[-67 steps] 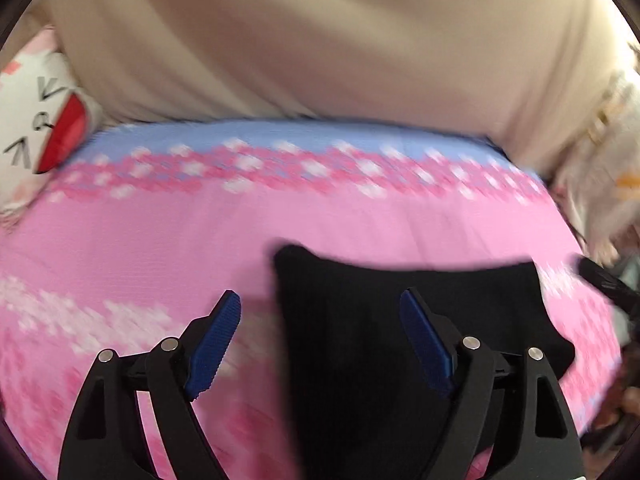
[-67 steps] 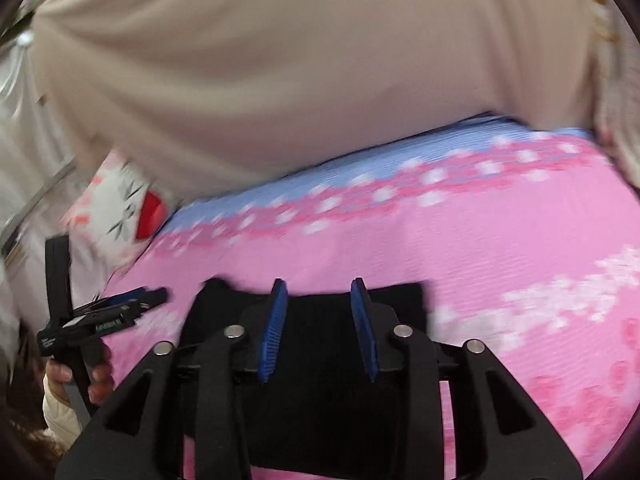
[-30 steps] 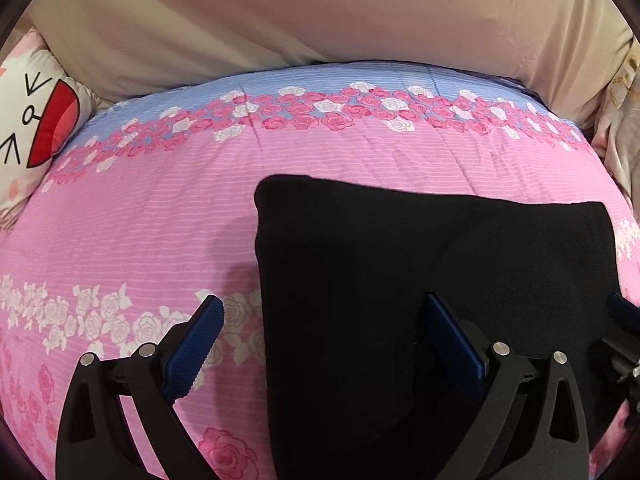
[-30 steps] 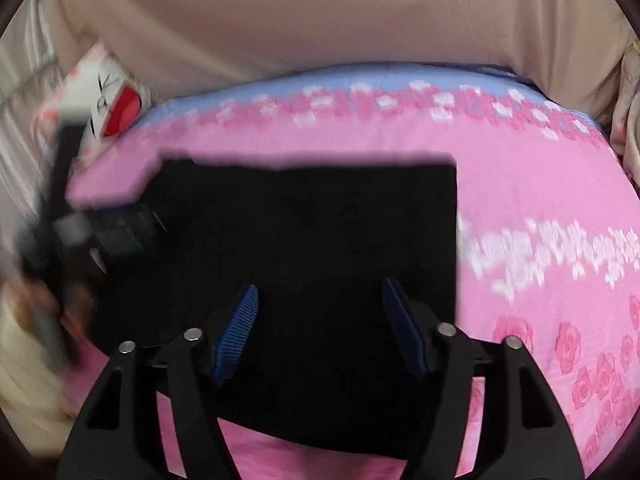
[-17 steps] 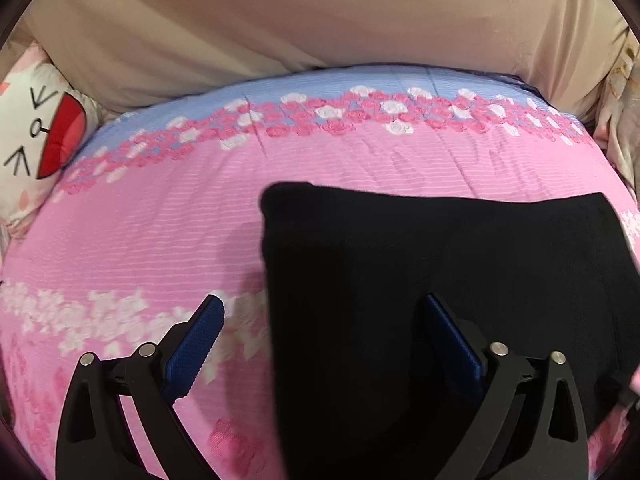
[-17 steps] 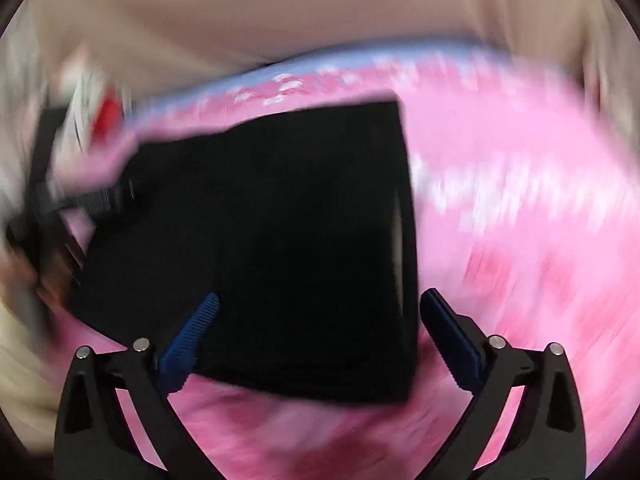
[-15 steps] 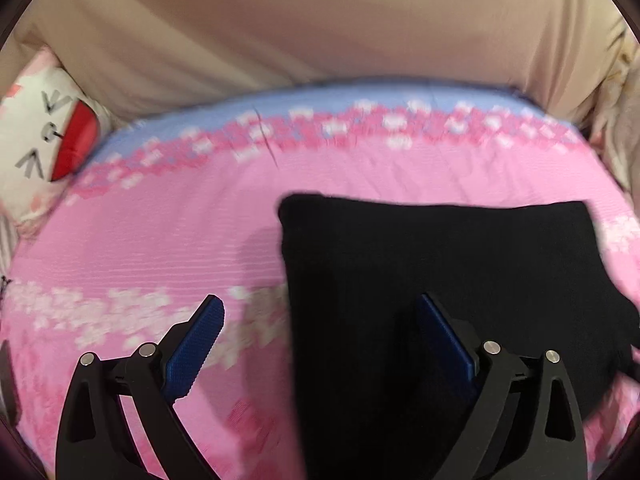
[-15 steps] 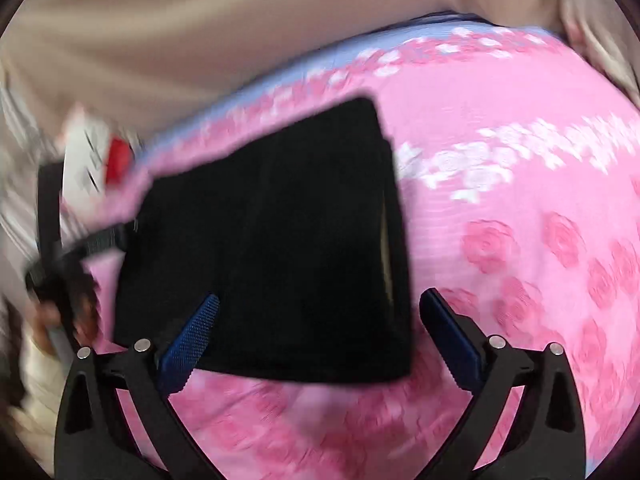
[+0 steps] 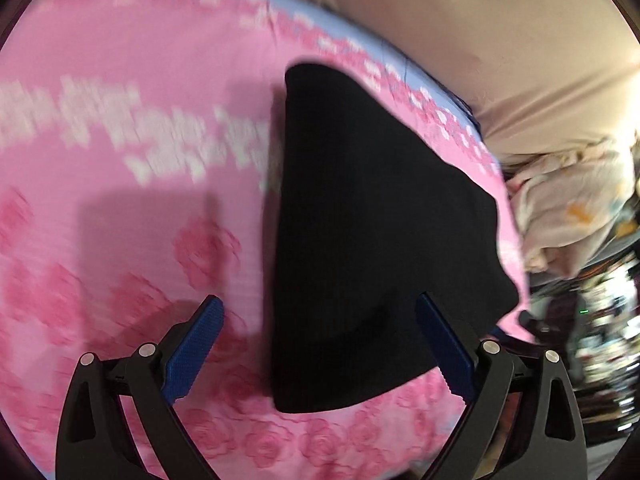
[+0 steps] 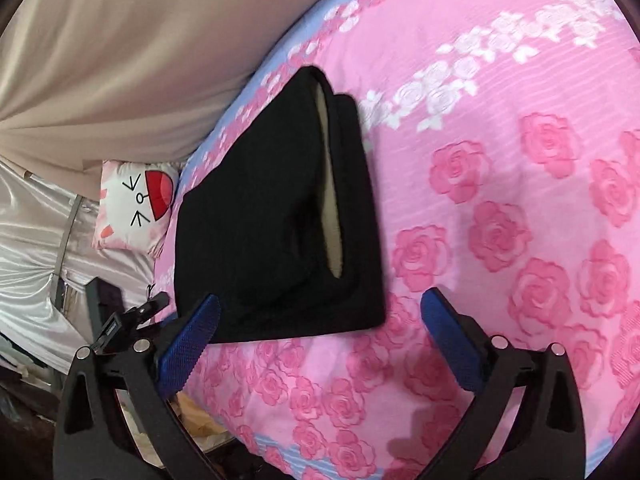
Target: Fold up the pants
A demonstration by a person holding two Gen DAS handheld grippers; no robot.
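On the pink rose bedspread [image 10: 520, 128], folded black pants [image 10: 272, 216], both grippers' [image 9: 320, 344] [image 10: 320, 340] jaws apart, empty.

Both views now swing sideways compared with a second ago: the folded black pants [image 9: 372, 248] appear rotated, running lengthwise away from each camera instead of lying square across it. The left gripper [image 9: 320, 344] now sits off the near edge of the pants, over the pink rose bedspread [image 9: 120, 160], its view blurred with motion. The right gripper [image 10: 320, 340], narrowly parted two seconds ago, now stands wide apart and drawn back off the pants, whose pale lining [image 10: 330, 184] now shows at the open edge.
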